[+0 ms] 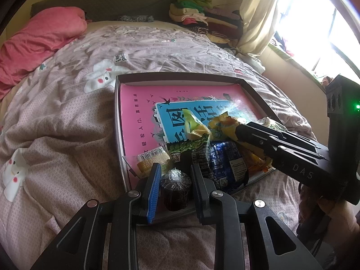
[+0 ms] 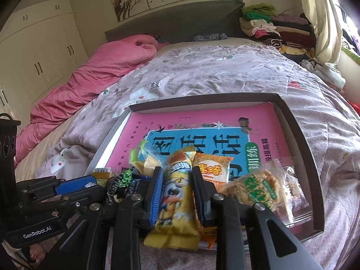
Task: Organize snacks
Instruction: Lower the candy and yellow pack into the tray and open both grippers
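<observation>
A shallow cardboard box [image 1: 180, 76] [image 2: 299, 121] with a pink book in its bottom lies on the bed. Several snack packets are piled at its near end. My left gripper [image 1: 175, 172] is shut on a small dark round cake in clear wrap [image 1: 175, 189] at the box's near edge. My right gripper [image 2: 177, 174] is shut on a long yellow snack bar [image 2: 177, 193]; it also shows in the left wrist view [image 1: 241, 129]. An orange packet [image 2: 213, 168], a clear packet of crispy squares [image 2: 258, 189], a blue packet [image 1: 227, 164] and a green-black packet [image 1: 191, 148] lie beside them.
The box lies on a mauve quilt [image 1: 67, 123] with rabbit prints. A pink duvet [image 2: 90, 78] lies at the far left. Folded clothes [image 2: 270, 27] are stacked at the headboard's right. A curtain and bright window [image 1: 315, 22] are on the right. White wardrobes [image 2: 33, 45] stand on the left.
</observation>
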`<state>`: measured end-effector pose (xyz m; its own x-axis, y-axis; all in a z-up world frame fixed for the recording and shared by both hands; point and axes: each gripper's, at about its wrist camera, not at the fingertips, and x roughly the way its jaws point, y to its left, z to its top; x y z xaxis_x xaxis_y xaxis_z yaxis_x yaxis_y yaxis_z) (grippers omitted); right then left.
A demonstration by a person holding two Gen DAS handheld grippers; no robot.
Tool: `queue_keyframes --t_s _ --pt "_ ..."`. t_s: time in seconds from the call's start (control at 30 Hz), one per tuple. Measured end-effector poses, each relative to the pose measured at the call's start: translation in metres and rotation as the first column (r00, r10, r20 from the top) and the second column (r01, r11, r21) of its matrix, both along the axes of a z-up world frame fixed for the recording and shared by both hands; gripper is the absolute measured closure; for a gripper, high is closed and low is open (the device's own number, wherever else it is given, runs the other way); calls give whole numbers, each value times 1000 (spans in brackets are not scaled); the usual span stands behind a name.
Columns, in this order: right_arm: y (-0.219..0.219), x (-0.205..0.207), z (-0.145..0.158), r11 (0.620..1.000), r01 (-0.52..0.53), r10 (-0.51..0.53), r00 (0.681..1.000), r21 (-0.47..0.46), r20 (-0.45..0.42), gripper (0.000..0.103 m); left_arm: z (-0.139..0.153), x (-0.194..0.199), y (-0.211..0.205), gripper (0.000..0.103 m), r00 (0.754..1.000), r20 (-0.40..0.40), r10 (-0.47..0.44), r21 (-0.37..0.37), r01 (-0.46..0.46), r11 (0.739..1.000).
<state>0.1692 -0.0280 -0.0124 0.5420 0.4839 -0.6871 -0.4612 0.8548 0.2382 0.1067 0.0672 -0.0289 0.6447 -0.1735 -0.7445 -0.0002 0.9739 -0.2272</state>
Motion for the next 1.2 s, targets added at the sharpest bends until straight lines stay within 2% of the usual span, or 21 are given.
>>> queue_keyframes --t_s 0.5,1.2 --pt "-12 -22 8 1000 -20 20 1000 0 18 77 0 2 6 76 1000 4 15 -5 -15 1000" --pt "-1 -25 -6 999 -39 40 999 -31 3 77 0 0 7 74 1000 1 17 -9 -17 1000"
